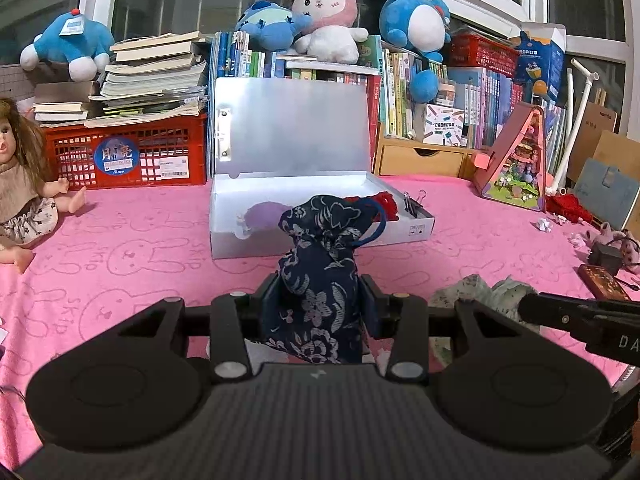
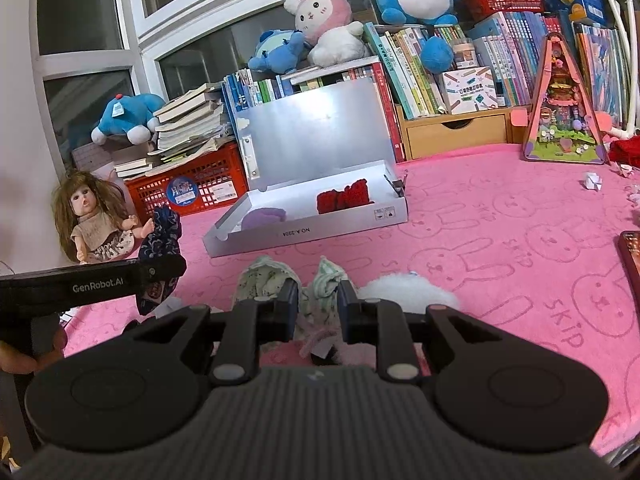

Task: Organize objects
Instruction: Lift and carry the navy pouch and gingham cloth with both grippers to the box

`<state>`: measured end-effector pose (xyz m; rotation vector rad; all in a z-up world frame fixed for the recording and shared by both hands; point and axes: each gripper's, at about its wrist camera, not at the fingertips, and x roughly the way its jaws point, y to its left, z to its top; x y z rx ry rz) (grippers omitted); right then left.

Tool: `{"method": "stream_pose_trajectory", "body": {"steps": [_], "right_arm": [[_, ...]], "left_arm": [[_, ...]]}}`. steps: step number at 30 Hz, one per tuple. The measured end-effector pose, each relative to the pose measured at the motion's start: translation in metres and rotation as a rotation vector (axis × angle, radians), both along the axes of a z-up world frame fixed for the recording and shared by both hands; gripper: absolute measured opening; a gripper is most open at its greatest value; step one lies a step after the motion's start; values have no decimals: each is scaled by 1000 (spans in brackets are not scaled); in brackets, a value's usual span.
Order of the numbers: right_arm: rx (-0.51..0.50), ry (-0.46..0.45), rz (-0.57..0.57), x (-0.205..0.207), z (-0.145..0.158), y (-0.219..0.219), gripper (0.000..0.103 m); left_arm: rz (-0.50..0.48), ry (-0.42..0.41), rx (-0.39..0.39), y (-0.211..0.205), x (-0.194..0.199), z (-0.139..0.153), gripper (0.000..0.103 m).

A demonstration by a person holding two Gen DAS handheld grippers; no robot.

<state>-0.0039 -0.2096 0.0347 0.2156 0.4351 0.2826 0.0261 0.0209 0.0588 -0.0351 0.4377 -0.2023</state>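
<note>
My left gripper (image 1: 320, 300) is shut on a navy floral drawstring pouch (image 1: 320, 264), held upright above the pink cloth in front of the open silver box (image 1: 320, 236). The same pouch (image 2: 160, 248) shows at the left of the right wrist view, beside the left gripper's arm. My right gripper (image 2: 318, 304) is shut on a pale green patterned cloth pouch (image 2: 320, 280), which lies on the table. In the box lie a purple item (image 2: 262, 218) and a red knitted item (image 2: 344, 196). A white fluffy thing (image 2: 408, 290) rests just right of the right gripper.
A doll (image 2: 96, 220) sits at the left by a red crate (image 1: 124, 156) stacked with books. Plush toys and a bookshelf line the back. A pink triangular toy house (image 2: 560, 108) stands back right. A dark box (image 1: 602, 282), paper scraps and small items lie at the right.
</note>
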Motion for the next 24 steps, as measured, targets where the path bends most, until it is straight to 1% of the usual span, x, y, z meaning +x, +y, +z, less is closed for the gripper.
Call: {"method": "stream_pose_trajectory", "body": {"steps": [6,12,17,24], "right_arm": [[-23,-29,15,7,9,5,24],[-34,-55,28,21,24,6,24],[-32,-71,27,36,38,3,24],[-30,-80,5,70,61,-5,24]], "left_arm": [[-1,2,-3,0,1,1,48],[-2,0,0,1,12,11,48],[1,10,-15,4,28,22,48],[14,9,-11,8,61,37,48]]}}
